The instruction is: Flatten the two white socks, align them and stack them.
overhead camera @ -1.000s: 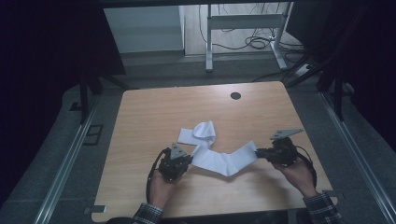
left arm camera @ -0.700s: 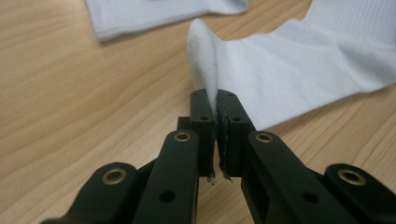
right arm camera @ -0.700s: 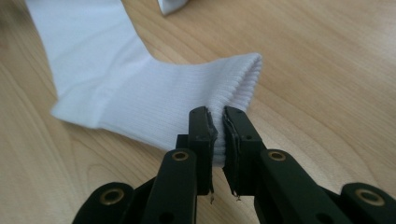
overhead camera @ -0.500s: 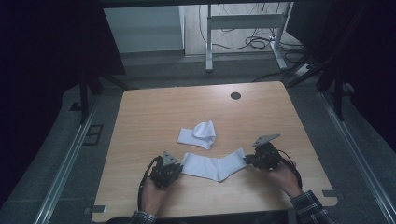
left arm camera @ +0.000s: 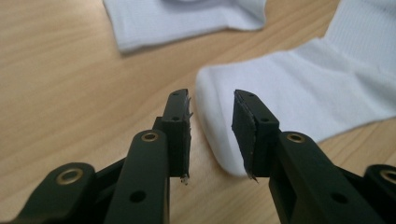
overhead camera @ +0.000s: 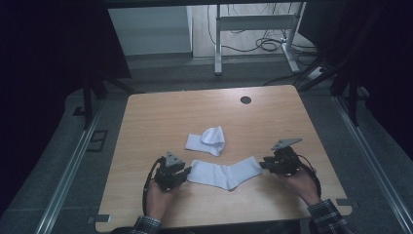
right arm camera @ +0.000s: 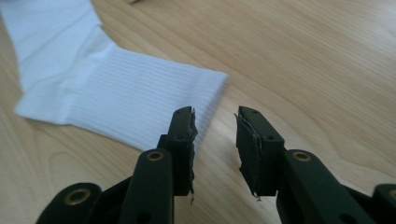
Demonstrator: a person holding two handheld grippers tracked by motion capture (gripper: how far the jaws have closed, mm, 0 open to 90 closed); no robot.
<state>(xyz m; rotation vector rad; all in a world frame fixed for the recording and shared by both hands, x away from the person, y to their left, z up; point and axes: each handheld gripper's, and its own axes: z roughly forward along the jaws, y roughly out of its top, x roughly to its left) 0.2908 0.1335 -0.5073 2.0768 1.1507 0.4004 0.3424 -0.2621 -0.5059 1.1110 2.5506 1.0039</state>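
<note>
On the near half of the bench [overhead camera: 146,122] a white sock [overhead camera: 225,174] lies flat between both tongs. The left tongs [overhead camera: 184,172] have just been opening; the left gripper view shows the toe end [left arm camera: 219,116] lying between the parted jaws, unpinched. The right tongs [overhead camera: 263,165], likewise just opening, stand parted beside the ribbed cuff [right arm camera: 154,107]. Farther off lies a folded sock [overhead camera: 207,141].

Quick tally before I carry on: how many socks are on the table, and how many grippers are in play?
White socks: 2, one flat near sock between the grippers, one folded sock behind it
Grippers: 2, left gripper and right gripper, both with jaws parted, neither clamping cloth
Total: 4
</note>
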